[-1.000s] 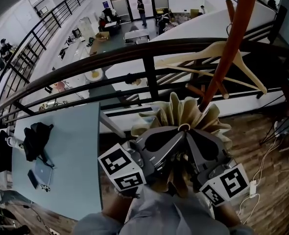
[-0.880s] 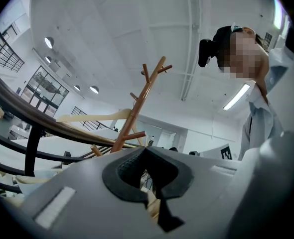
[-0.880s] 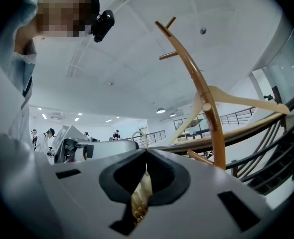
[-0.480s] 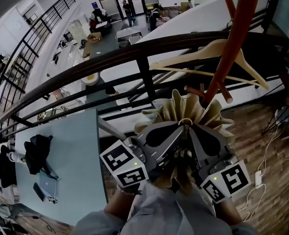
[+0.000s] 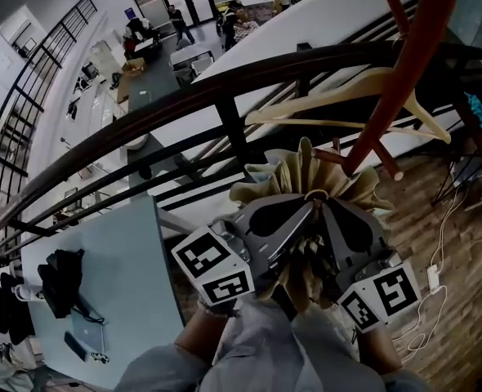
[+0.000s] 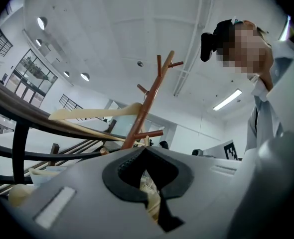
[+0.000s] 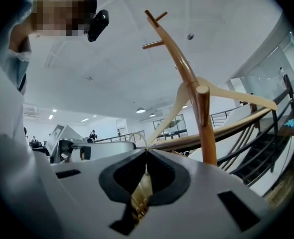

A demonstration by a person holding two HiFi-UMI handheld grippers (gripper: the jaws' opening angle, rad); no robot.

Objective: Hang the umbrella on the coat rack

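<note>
Head view: left claw (image 5: pixel 300 212) and right claw (image 5: pixel 326 212) point up side by side, tips meeting, each pinching the umbrella (image 5: pixel 305 168). Its beige pleated folds fan out near the coat rack (image 5: pixel 404 72), a smooth red-brown wooden pole carrying a pale hanger (image 5: pixel 347 96). Only the right gripper view shows a round-tipped peg (image 7: pixel 203 118) close ahead.

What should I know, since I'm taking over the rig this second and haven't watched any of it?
Left gripper: shut on the umbrella, on its folded fabric.
Right gripper: shut on the umbrella too.
Umbrella: held in both grippers close to the coat rack, near its lower pegs. A wooden hanger hangs on the rack.
Done: umbrella is at the rack.
Left: hook it on a peg, then open both grippers.
</note>
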